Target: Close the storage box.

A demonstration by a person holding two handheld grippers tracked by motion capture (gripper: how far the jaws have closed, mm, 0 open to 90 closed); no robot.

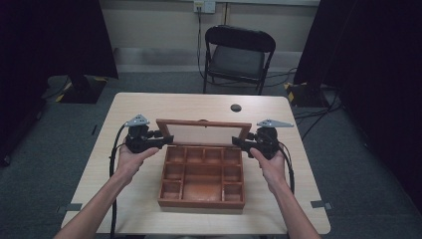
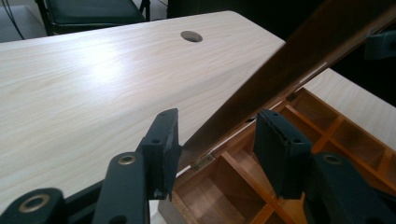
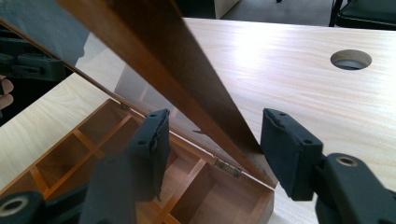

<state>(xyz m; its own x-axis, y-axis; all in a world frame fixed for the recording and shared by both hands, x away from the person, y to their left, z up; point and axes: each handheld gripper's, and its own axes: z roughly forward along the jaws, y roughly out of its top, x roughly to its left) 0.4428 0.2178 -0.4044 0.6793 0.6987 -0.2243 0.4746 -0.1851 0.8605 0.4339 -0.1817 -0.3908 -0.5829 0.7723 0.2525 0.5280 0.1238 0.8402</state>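
- The pale, wood-grain counter [image 1: 149, 107] has rounded corners and a round cable hole [image 1: 236, 107] near its far edge; light glares softly off its top in both gripper views.
- The brown wooden compartment box [image 1: 201, 177] sits in the middle of the counter, its glass-paned, wood-framed lid [image 1: 204, 133] standing open and tilted back on small brass hinges [image 2: 201, 162] along the far side.
- The left tongs [image 1: 166, 140] reach in at the lid's left end. In the left gripper view the lid's edge runs between the jaws, the left pad touching it and the right pad apart from it, so the lid is not clamped.
- The right tongs [image 1: 238, 143] reach in at the lid's right end. In the right gripper view the frame passes between the jaws with a gap on both sides, so they stand open around it.
- Beyond the counter a black folding chair [image 1: 239, 57] stands against a cream wall with a socket [image 1: 204, 6] and trailing cables.
- Grey carpet [image 1: 59, 144] covers the floor, and black curtains [image 1: 378, 59] hang at both sides.
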